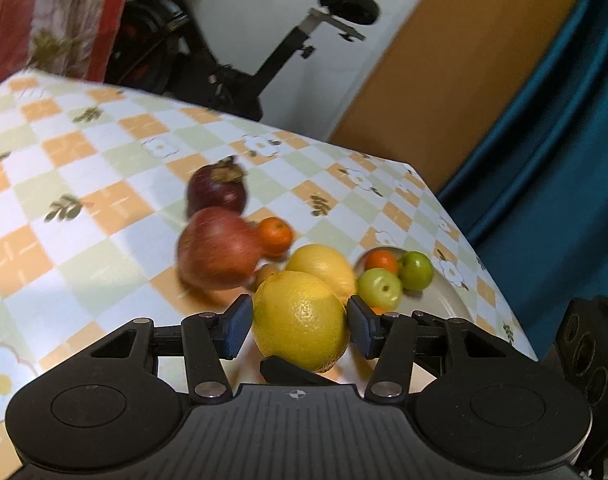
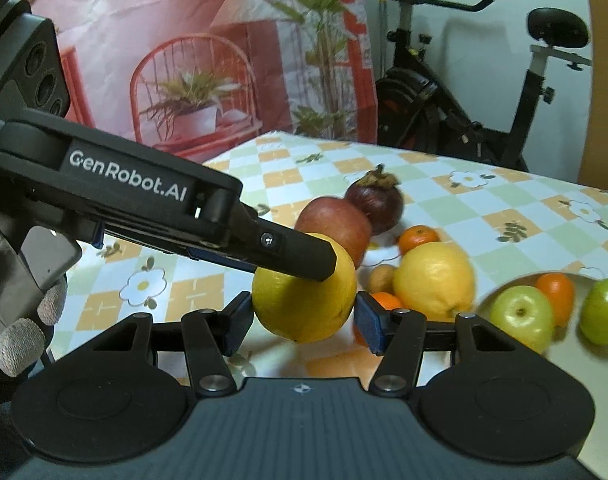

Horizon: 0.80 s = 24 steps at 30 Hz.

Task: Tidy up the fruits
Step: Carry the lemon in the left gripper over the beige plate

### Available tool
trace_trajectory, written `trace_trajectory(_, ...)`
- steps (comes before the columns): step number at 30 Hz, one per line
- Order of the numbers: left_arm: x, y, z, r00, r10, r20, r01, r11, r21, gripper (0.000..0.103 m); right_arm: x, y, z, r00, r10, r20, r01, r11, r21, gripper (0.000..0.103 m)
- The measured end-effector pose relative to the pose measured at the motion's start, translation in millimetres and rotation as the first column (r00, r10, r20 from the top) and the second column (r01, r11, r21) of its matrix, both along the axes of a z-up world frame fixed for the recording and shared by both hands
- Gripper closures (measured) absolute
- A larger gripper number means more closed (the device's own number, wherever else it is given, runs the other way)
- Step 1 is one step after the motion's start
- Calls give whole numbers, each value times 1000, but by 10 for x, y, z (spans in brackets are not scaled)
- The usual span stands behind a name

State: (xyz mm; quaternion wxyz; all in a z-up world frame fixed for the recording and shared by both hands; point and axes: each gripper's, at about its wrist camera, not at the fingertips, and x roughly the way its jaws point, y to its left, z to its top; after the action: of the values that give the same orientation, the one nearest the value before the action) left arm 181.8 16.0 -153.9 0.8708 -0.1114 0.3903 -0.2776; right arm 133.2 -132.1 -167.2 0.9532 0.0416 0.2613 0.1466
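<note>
While the left gripper (image 1: 300, 322) looks down along its fingers, both blue pads press the sides of a round, dimpled yellow citrus fruit (image 1: 300, 316), jaws part open around it, held just above the checked orange-and-white tablecloth (image 1: 84, 200). The fruit is near-spherical, so I can name no clear long axis. A shallow pale plate (image 1: 444, 300) with small green apples (image 1: 380, 288) lies just beyond to the right.

From the right gripper (image 2: 304, 316), the same fruit sits between its pads too, apparently touching both, with the left gripper's black finger (image 2: 304, 256) laid across the top. I judge this a two-handed carry; next comes a short move toward the plate, then release.
</note>
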Motion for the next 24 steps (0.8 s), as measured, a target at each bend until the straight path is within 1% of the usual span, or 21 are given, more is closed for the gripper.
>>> trace_trajectory(6, -31, -392, 141, 997, -71, 24, 70, 997, 32, 48, -173, -271, 98, 997, -67, 28, 65, 997, 43, 45)
trace_trajectory(12, -49, -887, 184, 988, -152, 38, 149, 986, 80, 49, -366, -613, 135, 988, -148, 40, 145, 987, 74, 45)
trace_trajectory(18, 11, -1379, 114, 975, -220, 17, 218, 972, 90, 49, -512, -1011, 88, 971, -239, 23, 235, 966, 109, 45)
trace_trajectory(24, 91, -1764, -9, 964, -266, -19, 266, 959, 100, 49, -591, -1357, 24, 945, -327, -7, 326, 939, 112, 45)
